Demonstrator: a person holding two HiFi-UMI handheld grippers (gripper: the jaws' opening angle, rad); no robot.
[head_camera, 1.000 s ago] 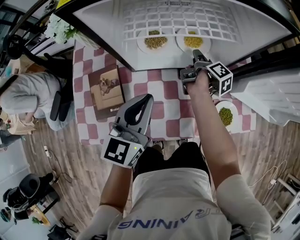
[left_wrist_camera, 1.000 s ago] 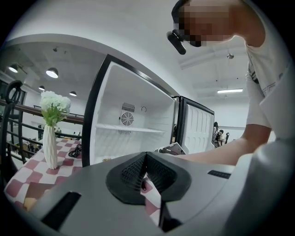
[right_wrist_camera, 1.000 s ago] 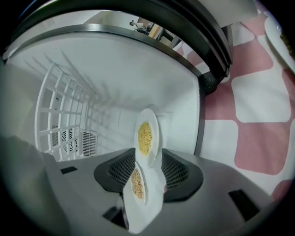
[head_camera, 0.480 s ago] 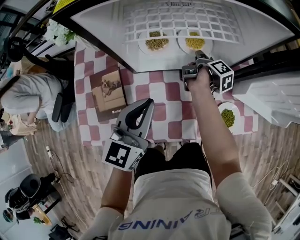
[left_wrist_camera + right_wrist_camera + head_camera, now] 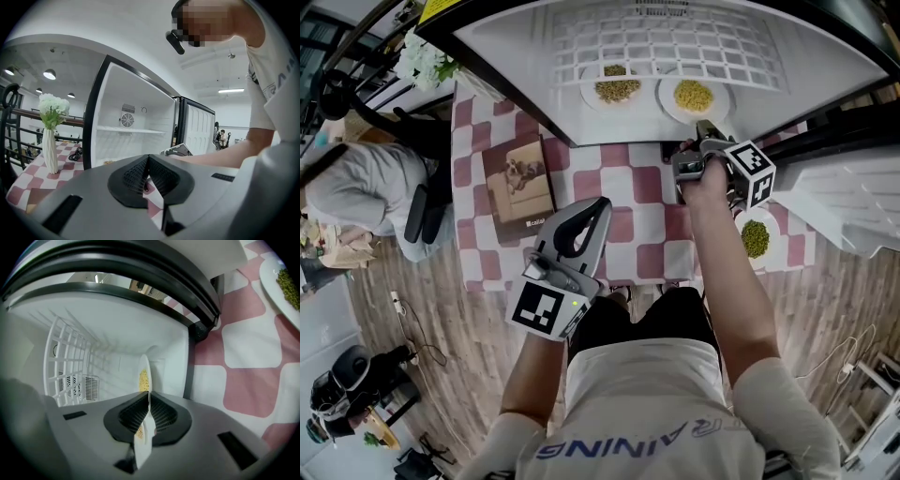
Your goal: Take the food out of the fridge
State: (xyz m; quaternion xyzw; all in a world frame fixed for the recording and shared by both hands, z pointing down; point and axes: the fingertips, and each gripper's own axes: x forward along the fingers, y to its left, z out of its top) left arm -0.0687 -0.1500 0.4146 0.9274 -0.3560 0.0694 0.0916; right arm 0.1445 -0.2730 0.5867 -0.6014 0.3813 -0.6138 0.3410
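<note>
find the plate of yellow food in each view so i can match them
head view: plate of yellow food, top, right of centre, in the fridge, rim in the right gripper.
left gripper view: not in it.
right gripper view: centre, edge-on, clamped between the jaws.
shared landmark: the fridge's white interior.

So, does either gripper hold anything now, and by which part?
The right gripper has just closed on the near rim of the plate of yellow food; the left gripper is shut and empty.
</note>
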